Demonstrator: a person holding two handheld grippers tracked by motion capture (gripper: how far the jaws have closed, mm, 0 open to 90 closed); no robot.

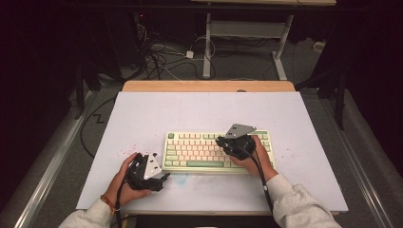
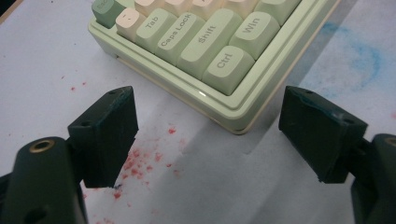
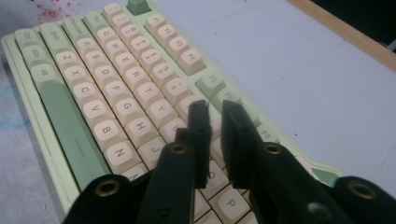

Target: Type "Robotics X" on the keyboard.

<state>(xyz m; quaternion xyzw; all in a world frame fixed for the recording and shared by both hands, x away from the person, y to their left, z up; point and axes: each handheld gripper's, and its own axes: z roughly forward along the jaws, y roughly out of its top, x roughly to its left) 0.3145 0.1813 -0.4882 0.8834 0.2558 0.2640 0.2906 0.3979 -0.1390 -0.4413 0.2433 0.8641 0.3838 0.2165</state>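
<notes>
Right gripper [image 3: 215, 109], jaws nearly closed with a narrow gap and gripping nothing, hovers over the pale-green, cream-keyed plastic keyboard [image 1: 199, 149] lying mid-table on the white tabletop [image 1: 142, 114]. Pressing well likely requires descending squarely onto one keycap. Left gripper [image 2: 208, 140] stands wide open, empty. No containers present.

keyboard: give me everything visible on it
The pale green keyboard with cream and green keycaps is compact, plastic-looking, with a long green spacebar and legible legends such as Tab, Caps Lock, Shift, Ctrl, Win. It lies flat on the white table sheet, long side toward the person. The right gripper, jaws slightly parted, hangs above its right-hand keys; contact is unclear. The left gripper stands open by its front-left corner, apart from it.
</notes>
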